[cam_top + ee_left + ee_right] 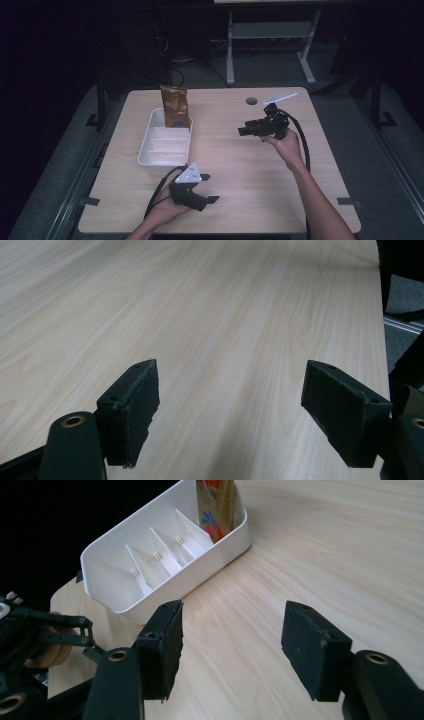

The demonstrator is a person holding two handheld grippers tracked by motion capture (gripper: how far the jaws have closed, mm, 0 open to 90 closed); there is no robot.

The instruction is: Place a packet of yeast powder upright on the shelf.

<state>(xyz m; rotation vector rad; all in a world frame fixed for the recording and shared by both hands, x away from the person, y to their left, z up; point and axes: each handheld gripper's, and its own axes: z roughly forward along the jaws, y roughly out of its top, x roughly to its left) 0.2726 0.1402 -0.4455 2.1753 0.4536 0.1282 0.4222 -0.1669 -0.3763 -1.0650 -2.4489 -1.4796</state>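
Two tools open | right tool (243, 131) mid-table | tray (145, 150) left

One white tray (148, 150) is sitting on the table (240, 175), and four compartments are showing in it. One gold bag (174, 107) is standing in the far compartment. Two grippers are hovering: the left gripper (206, 189) near, the right gripper (243, 130) farther right.

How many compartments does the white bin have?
4: in the white bin, thin dividers set them in a row. The end one holds the gold snack bag; three are empty.
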